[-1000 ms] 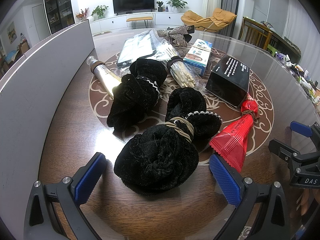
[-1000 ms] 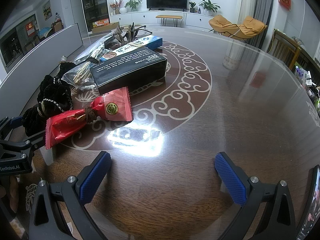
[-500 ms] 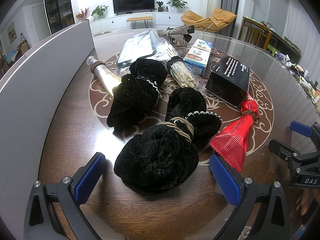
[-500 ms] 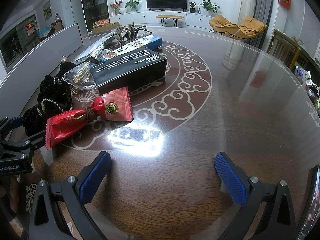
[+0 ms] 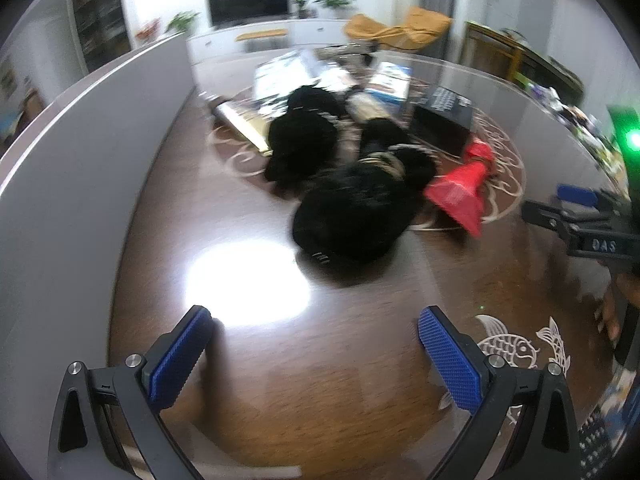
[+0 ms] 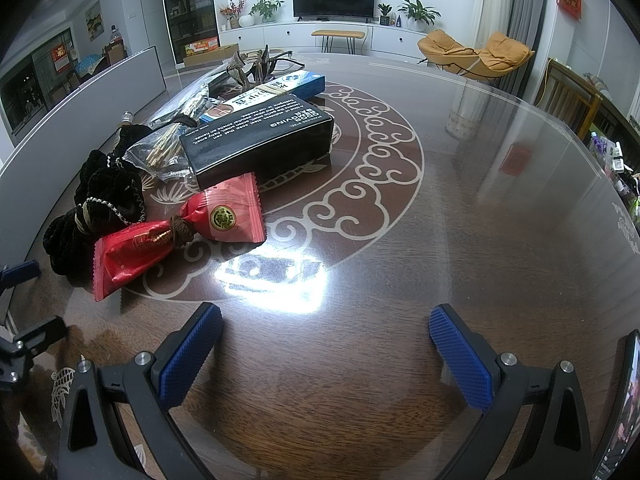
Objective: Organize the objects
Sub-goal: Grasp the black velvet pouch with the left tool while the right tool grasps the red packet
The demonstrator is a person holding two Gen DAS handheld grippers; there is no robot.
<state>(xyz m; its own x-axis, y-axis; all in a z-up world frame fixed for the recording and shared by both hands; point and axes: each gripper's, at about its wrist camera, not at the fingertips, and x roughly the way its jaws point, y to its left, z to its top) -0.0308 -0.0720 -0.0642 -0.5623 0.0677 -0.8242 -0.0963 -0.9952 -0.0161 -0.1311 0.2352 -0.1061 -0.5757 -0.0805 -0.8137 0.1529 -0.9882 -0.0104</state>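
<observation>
Now | left gripper (image 5: 314, 354) jaws apart | right gripper (image 6: 324, 354) likewise

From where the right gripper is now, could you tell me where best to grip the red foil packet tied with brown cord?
Probably at the tied waist of the red foil packet, where the brown cord pinches it narrow. The flared ends lie flat on the glass-topped wooden table. The open right gripper could come from above, fingers across the waist.

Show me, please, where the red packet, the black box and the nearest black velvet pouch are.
red packet (image 6: 132, 254), right wrist view, on its wide lower half.
black box (image 6: 260, 152), right wrist view, on its front side.
black velvet pouch (image 5: 352, 216), left wrist view, on its round body.
</observation>
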